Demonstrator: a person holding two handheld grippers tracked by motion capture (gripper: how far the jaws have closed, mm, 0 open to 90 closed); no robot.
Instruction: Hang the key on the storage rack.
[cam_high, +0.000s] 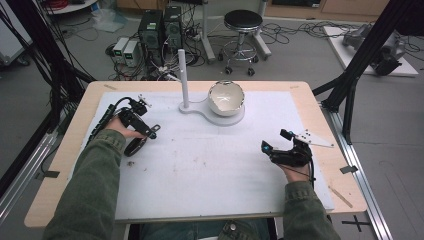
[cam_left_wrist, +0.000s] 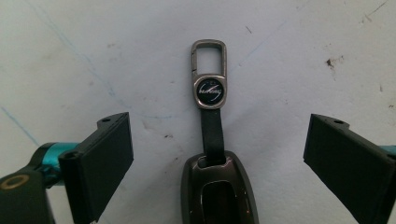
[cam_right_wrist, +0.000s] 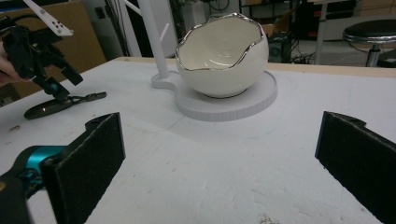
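Two grippers: both working over the white table mat (cam_high: 210, 170).
High view: left gripper (cam_high: 141, 131) is hovering at the dark oval key fob (cam_high: 135, 146); right gripper (cam_high: 280, 145) is waiting, well apart from the white egg-shaped ceramic bowl (cam_high: 226, 98) on the white post stand (cam_high: 186, 80).
Left gripper view: jaws are standing spread, flanking the fob's black strap and metal clasp (cam_left_wrist: 209, 74), touching nothing.
Right gripper view: jaws are standing spread, facing the bowl.
Step, judged: approaching the fob; closing on it comes next.
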